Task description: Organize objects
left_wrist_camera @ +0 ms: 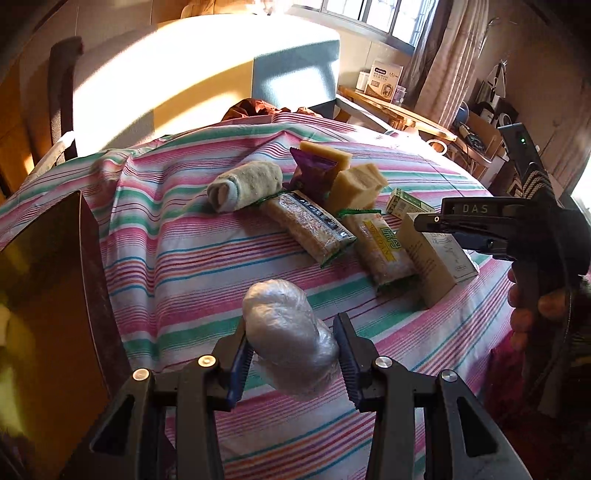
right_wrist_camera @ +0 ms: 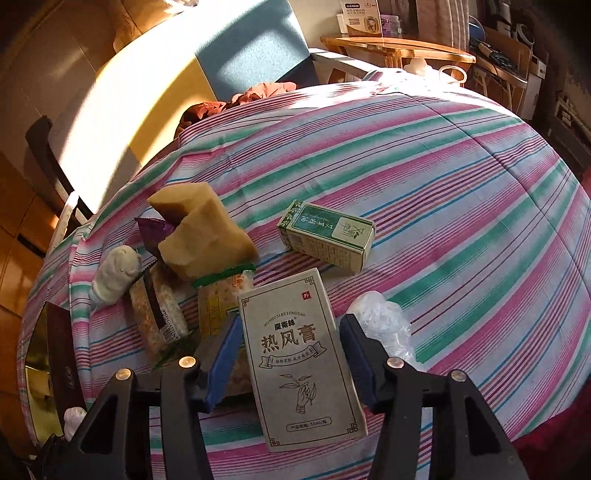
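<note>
Bed w/ pink-green-white striped sheet (right_wrist_camera: 424,155), sunlit room w/ window (left_wrist_camera: 373,14); left gripper (left_wrist_camera: 293,354) fingers clamp clear crumpled plastic bundle (left_wrist_camera: 291,332), right gripper (right_wrist_camera: 291,354) fingers straddle beige printed carton (right_wrist_camera: 301,365), contact unclear.

Purple snack packet (left_wrist_camera: 310,171) mostly hidden behind soap blocks (left_wrist_camera: 356,184); dark box (left_wrist_camera: 55,295) cut off by left edge.

Boxes (right_wrist_camera: 325,236) right of soap (right_wrist_camera: 207,236) (touching wrappers) — apart.
</note>
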A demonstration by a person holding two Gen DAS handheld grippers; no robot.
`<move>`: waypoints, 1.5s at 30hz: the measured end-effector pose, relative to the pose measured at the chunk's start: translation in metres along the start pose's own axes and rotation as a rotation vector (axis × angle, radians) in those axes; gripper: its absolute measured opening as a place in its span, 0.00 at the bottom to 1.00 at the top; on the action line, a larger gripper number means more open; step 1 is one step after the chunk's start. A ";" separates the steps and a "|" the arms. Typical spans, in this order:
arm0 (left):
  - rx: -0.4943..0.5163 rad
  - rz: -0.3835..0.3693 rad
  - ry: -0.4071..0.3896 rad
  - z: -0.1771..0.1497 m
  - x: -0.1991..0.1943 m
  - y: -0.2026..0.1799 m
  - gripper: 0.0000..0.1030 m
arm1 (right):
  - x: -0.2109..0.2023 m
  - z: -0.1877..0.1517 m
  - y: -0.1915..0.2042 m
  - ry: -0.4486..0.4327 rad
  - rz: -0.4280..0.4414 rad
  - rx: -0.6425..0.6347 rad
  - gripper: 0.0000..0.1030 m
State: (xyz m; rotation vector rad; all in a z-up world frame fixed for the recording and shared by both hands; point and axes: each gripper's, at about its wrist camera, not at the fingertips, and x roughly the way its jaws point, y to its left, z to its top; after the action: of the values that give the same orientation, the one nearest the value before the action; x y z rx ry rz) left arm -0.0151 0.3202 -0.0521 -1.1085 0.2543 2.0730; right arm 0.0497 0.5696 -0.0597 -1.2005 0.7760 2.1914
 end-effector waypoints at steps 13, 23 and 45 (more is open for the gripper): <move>-0.016 -0.030 -0.041 -0.010 -0.039 0.006 0.42 | 0.002 -0.004 0.003 0.027 0.027 -0.002 0.54; -0.069 -0.030 -0.078 -0.017 -0.073 0.030 0.42 | 0.011 -0.010 0.010 0.066 -0.050 -0.070 0.51; -0.393 0.385 -0.057 -0.072 -0.124 0.257 0.42 | -0.007 -0.008 0.019 -0.057 -0.078 -0.109 0.51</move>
State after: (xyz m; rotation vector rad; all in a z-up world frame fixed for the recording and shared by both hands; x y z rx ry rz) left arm -0.1088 0.0411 -0.0416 -1.3054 0.0290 2.5705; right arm 0.0446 0.5497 -0.0527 -1.1942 0.5831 2.2180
